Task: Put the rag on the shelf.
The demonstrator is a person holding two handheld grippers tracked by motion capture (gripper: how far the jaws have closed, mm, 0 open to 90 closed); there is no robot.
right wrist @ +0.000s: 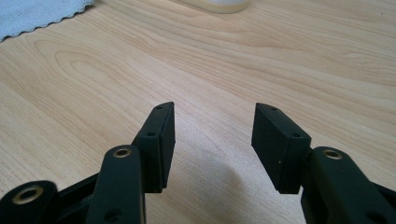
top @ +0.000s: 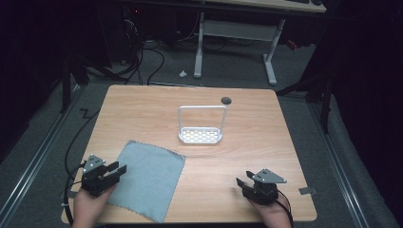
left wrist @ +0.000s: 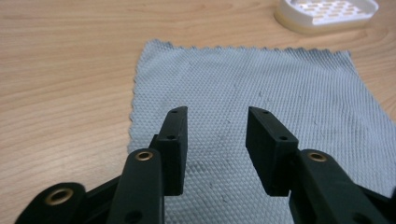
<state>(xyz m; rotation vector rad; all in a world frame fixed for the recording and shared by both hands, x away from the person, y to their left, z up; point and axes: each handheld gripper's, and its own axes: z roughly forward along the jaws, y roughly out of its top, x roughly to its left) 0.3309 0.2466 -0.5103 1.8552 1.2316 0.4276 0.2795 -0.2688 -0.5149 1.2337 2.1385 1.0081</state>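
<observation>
So far nothing has been handled: the grey cloth [top: 147, 179] lies flat and fully spread on the bench [top: 266, 142], unfolded and unlifted, so by my reading the whole job with it is still ahead. The cloth sits toward the near left of the bench, in front of and to the left of the white rack [top: 201, 128], well apart from it. It is close to square and lies a little askew; its slightly longer run goes from the edge nearest the rack down to the bench's front edge. The left tongs [top: 119, 170] hover over the cloth's left edge with the jaws spread and nothing between them; in the left gripper view [left wrist: 217, 135] the weave shows plainly through the gap. The right tongs [top: 241, 183] stand to the right of the cloth, over bare wood, also spread wide and empty.
</observation>
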